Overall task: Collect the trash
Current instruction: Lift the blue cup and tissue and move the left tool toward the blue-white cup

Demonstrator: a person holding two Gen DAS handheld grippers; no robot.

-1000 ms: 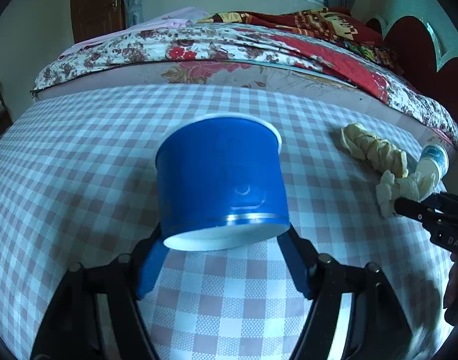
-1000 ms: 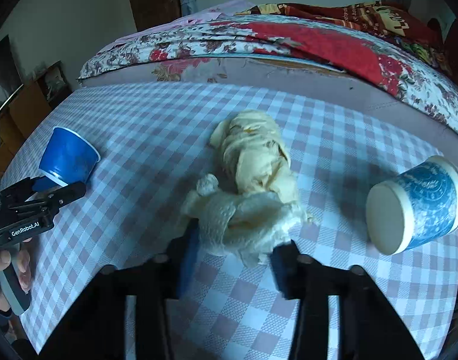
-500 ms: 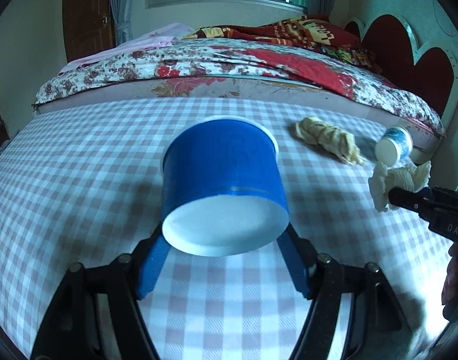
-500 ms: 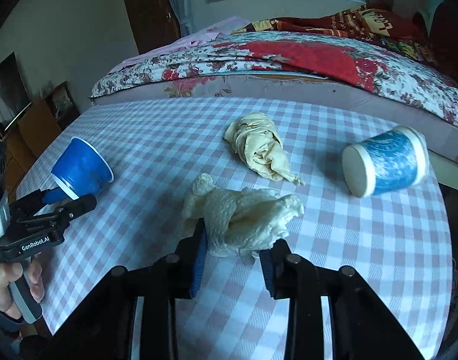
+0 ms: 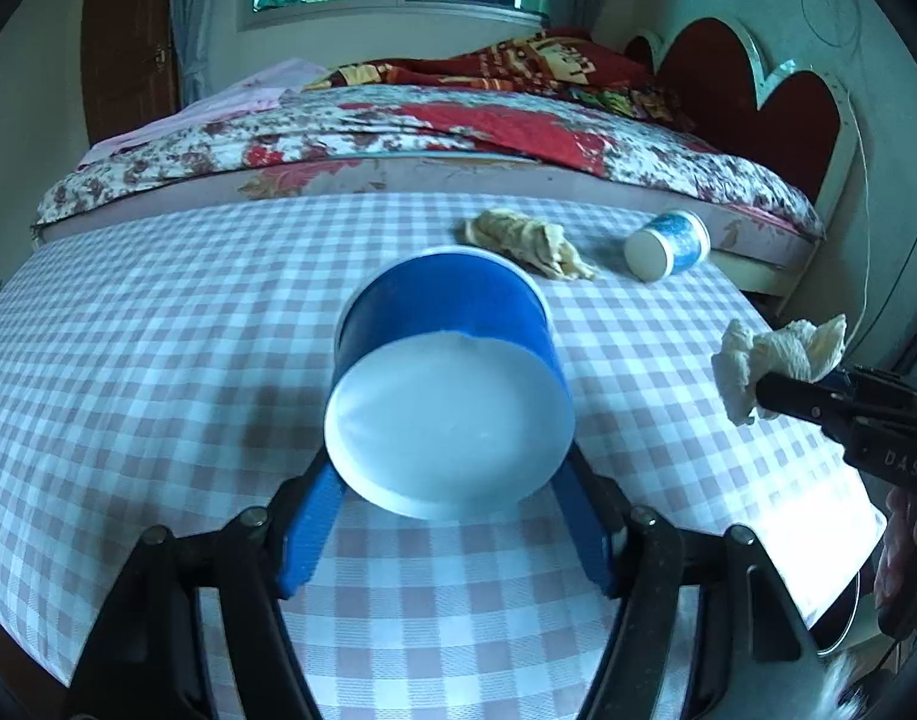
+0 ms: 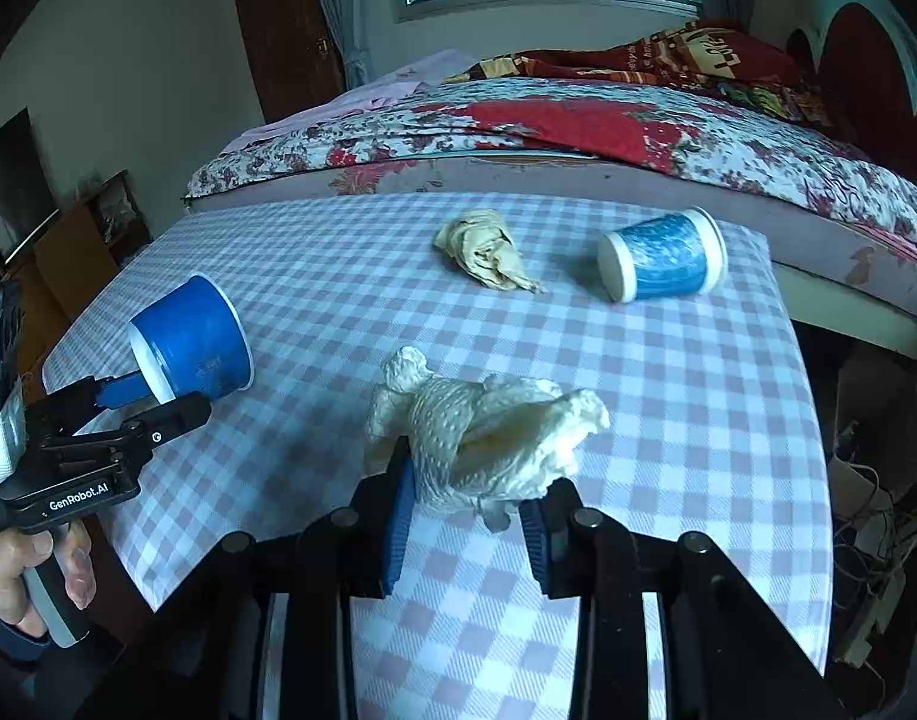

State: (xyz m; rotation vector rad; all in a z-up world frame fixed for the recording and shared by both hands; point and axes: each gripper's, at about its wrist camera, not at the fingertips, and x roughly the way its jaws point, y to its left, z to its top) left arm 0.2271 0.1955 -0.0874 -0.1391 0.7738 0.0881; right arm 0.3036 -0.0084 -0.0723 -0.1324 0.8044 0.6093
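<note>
Cup (image 5: 446, 360) in your left gripper (image 5: 449, 516): solid blue, white base.
Wad (image 6: 488, 432) in your right gripper (image 6: 467, 516): white, dimpled.
Tablecloth (image 6: 698, 420): lilac-and-white check.
Cup ahead-right (image 6: 662, 255): mottled blue — white rims.
Rag ahead (image 6: 485, 249): tan.
Finger pads (image 6: 401, 516): blue.

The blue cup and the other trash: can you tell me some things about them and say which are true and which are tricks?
1. The left gripper holds a plain blue paper cup. True.
2. The right gripper is empty. False: it pinches a crumpled white paper towel.
3. A patterned blue cup lies on its side on the checkered tablecloth. True.
4. The yellowish crumpled wad sits inside the patterned cup. False: it lies beside it, apart.
</note>
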